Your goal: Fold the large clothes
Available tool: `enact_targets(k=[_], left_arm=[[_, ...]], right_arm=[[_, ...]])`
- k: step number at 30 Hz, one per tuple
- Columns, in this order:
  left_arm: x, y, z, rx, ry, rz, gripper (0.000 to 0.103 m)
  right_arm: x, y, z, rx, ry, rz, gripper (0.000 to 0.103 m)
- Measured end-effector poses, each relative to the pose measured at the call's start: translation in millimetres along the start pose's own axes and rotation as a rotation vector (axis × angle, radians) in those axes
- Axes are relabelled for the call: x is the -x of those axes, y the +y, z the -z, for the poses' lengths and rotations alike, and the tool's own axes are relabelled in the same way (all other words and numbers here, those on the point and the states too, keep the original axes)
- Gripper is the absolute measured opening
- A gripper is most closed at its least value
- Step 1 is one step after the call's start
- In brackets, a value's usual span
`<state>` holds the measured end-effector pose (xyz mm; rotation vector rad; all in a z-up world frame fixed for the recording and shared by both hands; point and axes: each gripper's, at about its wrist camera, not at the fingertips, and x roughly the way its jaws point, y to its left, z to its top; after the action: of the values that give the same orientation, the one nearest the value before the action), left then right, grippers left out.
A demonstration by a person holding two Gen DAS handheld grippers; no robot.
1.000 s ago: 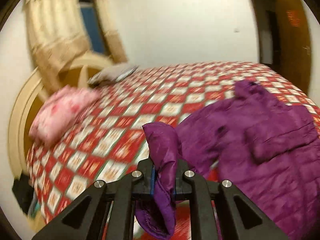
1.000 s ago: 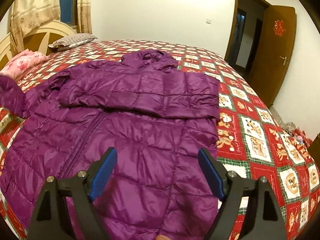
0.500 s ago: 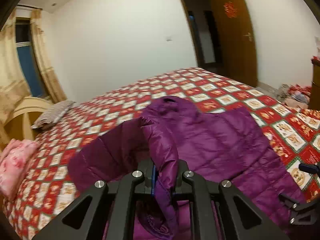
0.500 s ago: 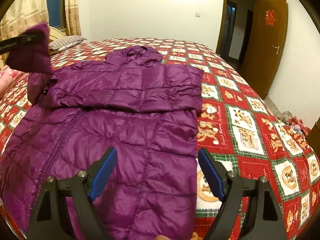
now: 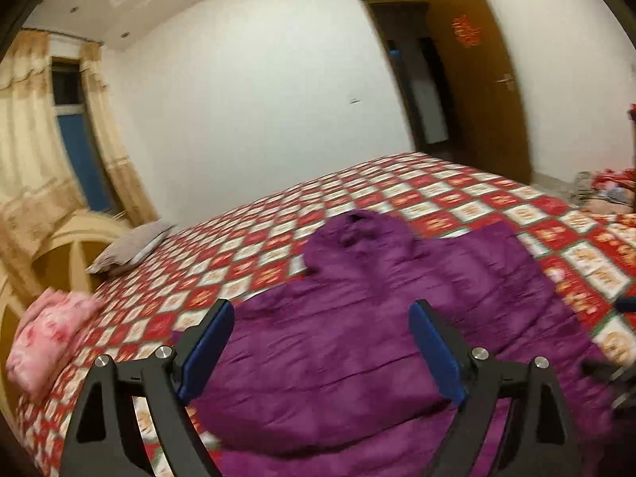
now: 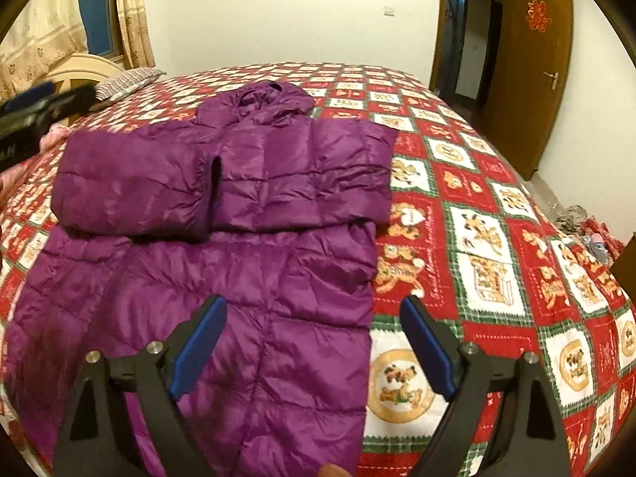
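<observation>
lying flat on the patterned quilt (image 6: 497, 214): one purple puffer jacket (image 6: 246, 278), hood (image 6: 270, 99) at the far end from both tongs, both sleeves crossed over the chest.
- left sleeve (image 6: 131, 194): on top of the chest, cuff edge touching the right sleeve (image 6: 310, 175) near the middle.
- lower body of jacket: spread toward the viewer, directly beneath and ahead of the right tongs.
- left tongs (image 5: 322, 353): fingers wide apart, nothing between them, above the jacket's near-left part; view blurred.
- right tongs (image 6: 314, 342): fingers wide apart, holding nothing, above the hem area, straddling the jacket's right edge.
- other items: grey pillow (image 6: 127, 79) and pink bundle (image 5: 51, 338) far left of the tongs, apart from the jacket.

risks, as judged:
- slippery padded fabric: sleeves likely to slide off the chest when the hem is lifted, undoing the fold.
- trapped air: filling may spring back, leaving a bulging, lopsided fold.
- thin pinch: grabbing only the top layer would drag the front panel and skew the zip line.
- uneven lift between the two tongs: hem lands crooked across the sleeves.
</observation>
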<state>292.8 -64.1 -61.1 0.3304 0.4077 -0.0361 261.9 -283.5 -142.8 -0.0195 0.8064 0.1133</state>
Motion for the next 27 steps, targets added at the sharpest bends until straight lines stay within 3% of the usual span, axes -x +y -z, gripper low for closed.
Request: enact_targets(k=[8,12,16,19,20,21,22,23,27], left_arm=[[-47.5,86.0,79.6,0.107,0.255,-0.211,0.09],[-61.4,107.8,112.2,0.189,0.345,-0.241,0.09],[-67.1,109.6,131.5,0.202,0.376,-0.25,0.09],[-72.4,107.7,138.5,0.203,0.39,-0.242,0.09],[-73.6,105.9,138.5,0.199,0.393,-0.242,0.09],[-74.8,106.2,138.9,0.194,0.397,-0.243,0.09],[-75.4,105.9,140.1,0.193,0.399,-0.243,0.09],[-75.1,106.8,140.6,0.194,0.4,-0.241,0.09],[-76.1,110.0,141.8,0.201,0.405,-0.24,0.09]], right_arm=[[-14.3,33.6,-45.3,0.021,0.041,-0.136,0.092],[-45.5,49.9,-67.6,0.013,0.071,-0.17,0.092],[-78.3,56.8,-79.2,-0.032,0.116,-0.18,0.091],[-99.8,63.6,-82.2,-0.058,0.176,-0.222,0.072],[-104.5,67.5,-81.6,-0.051,0.189,-0.234,0.055],[-105.8,71.0,-81.1,-0.035,0.19,-0.234,0.03],[-104.2,72.6,-80.9,-0.023,0.18,-0.221,0.02],[-100.8,72.4,-81.6,-0.018,0.165,-0.215,0.013],[-72.7,55.5,-83.5,-0.017,0.077,-0.162,0.009]])
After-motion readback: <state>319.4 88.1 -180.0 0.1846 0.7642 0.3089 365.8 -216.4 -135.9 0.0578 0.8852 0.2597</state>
